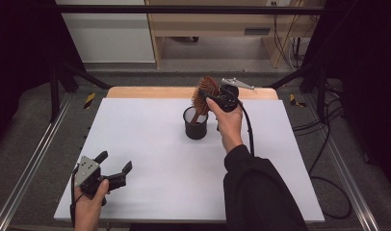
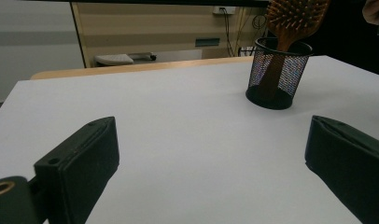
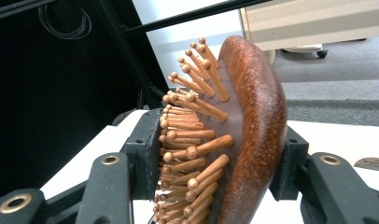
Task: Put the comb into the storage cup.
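Note:
A wooden hairbrush [image 1: 204, 95] with wooden bristles stands handle-down in a black mesh cup [image 1: 195, 124] near the table's far middle. My right gripper [image 1: 214, 98] is shut on the brush's head, one jaw against the bristles and the other against its rounded back [image 3: 257, 135]. In the left gripper view the cup [image 2: 277, 74] and the brush [image 2: 290, 21] stand far off at the upper right. My left gripper [image 1: 115, 162] rests open near the table's front left corner, with nothing between its jaws [image 2: 211, 154].
The white table top [image 1: 150, 144] has bare room around the cup. A wooden strip [image 1: 150, 92] runs along the far edge. Metal frame rails [image 1: 34, 154] flank the table, and cables [image 1: 328, 144] lie on the floor at the right.

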The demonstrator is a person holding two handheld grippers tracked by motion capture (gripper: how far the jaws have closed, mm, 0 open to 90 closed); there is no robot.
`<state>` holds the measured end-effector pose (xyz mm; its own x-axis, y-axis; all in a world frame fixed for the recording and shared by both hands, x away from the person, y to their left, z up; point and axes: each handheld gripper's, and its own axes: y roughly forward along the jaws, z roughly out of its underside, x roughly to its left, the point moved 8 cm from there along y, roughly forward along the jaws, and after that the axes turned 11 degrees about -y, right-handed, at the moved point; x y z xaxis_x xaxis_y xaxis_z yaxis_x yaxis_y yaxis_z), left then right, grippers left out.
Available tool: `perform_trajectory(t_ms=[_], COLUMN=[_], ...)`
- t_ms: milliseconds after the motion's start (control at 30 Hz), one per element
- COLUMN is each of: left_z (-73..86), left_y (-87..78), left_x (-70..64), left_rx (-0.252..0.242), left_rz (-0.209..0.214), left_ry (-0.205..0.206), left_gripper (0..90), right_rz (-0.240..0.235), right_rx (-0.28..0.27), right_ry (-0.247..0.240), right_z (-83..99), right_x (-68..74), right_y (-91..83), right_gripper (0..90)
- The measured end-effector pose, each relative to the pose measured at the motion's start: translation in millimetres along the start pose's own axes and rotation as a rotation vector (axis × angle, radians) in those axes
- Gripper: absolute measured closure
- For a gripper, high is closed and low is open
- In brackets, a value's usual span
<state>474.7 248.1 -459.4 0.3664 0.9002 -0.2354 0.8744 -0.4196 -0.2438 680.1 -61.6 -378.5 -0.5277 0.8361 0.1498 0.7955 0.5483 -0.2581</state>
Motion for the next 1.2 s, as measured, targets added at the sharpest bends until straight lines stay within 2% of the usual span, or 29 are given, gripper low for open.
perform_trajectory(t_ms=[367,667,1200], left_z=[-1.5,-1.1,-0.5], left_y=[-0.9,-0.6,-0.1], left_x=[-0.1,-0.3,-0.6], left_rx=[-0.01,-0.007,-0.003], left_rz=[0.002,0.003,0.005], left_ry=[0.001,0.001,0.001], left_gripper=[3.3,3.3,3.3], right_rz=[-0.003,0.016,0.025], right_rx=[0.007,0.027,0.047], right_ry=[-0.01,-0.019,-0.014], right_z=[0.9,3.8,9.0], right_x=[-3.7,-12.9,-22.5], right_y=[0.9,0.3,0.2], right_gripper=[44.5,41.7,38.4])
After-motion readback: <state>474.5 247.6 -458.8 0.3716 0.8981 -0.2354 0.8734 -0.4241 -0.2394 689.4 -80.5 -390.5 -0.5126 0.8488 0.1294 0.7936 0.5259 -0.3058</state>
